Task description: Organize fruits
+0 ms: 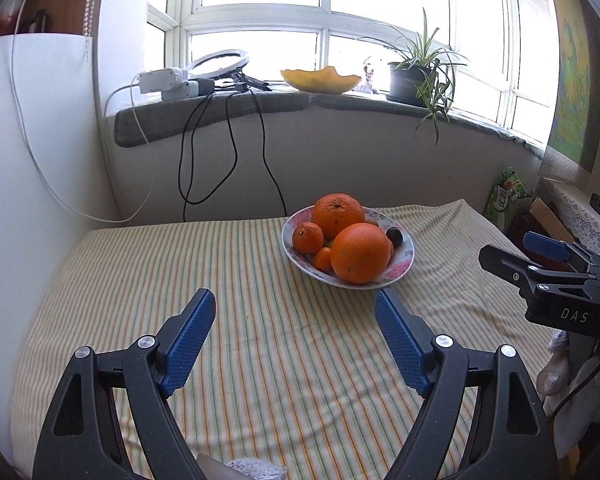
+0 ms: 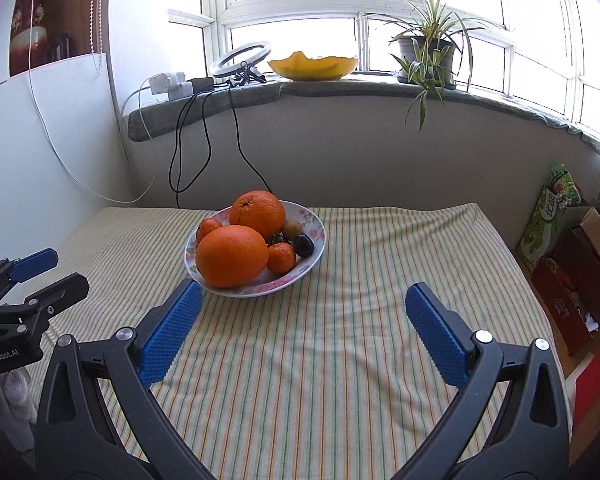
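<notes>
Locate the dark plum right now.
The dark plum lies in the floral bowl, on its right side in the right wrist view, beside a small mandarin.

Both grippers are hanging over the striped tablecloth (image 1: 260,360), tilted down toward it. The left gripper (image 1: 294,300) is sitting with its jaws spread wide, blue pads (image 1: 188,344) facing each other, nothing between them. The right gripper (image 2: 302,294) is splayed even wider, also empty, its left fingertip showing just in front of the cloth's fruit plate (image 2: 312,264). They're hovering side by side, each poking into the other's view.
</notes>
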Demonstrator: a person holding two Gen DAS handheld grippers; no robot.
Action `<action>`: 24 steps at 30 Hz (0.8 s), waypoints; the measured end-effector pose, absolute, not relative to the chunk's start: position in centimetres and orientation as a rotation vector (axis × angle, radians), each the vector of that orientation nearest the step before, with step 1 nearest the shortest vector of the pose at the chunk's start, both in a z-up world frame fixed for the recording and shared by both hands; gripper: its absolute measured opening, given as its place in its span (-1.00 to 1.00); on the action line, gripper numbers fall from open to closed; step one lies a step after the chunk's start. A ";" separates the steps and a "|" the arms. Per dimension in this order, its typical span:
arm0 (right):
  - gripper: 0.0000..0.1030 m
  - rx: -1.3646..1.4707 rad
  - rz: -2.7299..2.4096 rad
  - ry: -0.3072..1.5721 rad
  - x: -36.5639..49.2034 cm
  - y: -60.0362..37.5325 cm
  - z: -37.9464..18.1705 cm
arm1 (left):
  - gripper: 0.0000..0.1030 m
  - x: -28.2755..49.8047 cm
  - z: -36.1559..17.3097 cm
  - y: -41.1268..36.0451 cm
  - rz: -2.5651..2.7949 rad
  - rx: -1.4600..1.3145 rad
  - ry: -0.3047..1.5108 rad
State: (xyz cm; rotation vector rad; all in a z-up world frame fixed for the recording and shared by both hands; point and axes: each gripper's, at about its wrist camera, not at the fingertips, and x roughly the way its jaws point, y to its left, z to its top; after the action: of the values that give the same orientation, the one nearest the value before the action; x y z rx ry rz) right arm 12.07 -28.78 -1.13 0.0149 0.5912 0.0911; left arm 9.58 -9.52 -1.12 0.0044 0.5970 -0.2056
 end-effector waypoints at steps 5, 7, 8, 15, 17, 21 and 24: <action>1.00 0.019 0.098 0.596 11.7 -28.7 -1.2 | 0.59 9.1 -1.0 -9.5 -0.203 0.000 0.592; 1.00 0.019 0.099 0.594 11.6 -28.6 -1.1 | 0.59 9.0 -0.9 -9.5 -0.201 0.000 0.592; 1.00 0.018 0.100 0.594 11.6 -28.6 -1.1 | 0.59 9.1 -0.9 -9.5 -0.199 0.000 0.593; 1.00 0.023 0.109 0.592 11.3 -28.3 -1.0 | 0.59 8.7 -0.9 -9.2 -0.193 -0.002 0.592; 1.00 0.023 0.114 0.595 11.3 -28.2 -1.1 | 0.59 8.7 -1.0 -9.2 -0.193 -0.002 0.593; 1.00 0.018 0.118 0.602 11.3 -28.0 -1.4 | 0.59 8.7 -1.0 -9.1 -0.191 -0.002 0.593; 1.00 0.021 0.121 0.602 11.3 -28.0 -1.4 | 0.59 8.7 -1.0 -9.3 -0.193 0.001 0.595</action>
State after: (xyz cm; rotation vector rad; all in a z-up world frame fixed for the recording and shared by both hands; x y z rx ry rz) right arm 11.31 -27.98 -1.36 0.0213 0.6017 0.1209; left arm 8.73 -9.26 -1.03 0.0007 0.5947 -0.1928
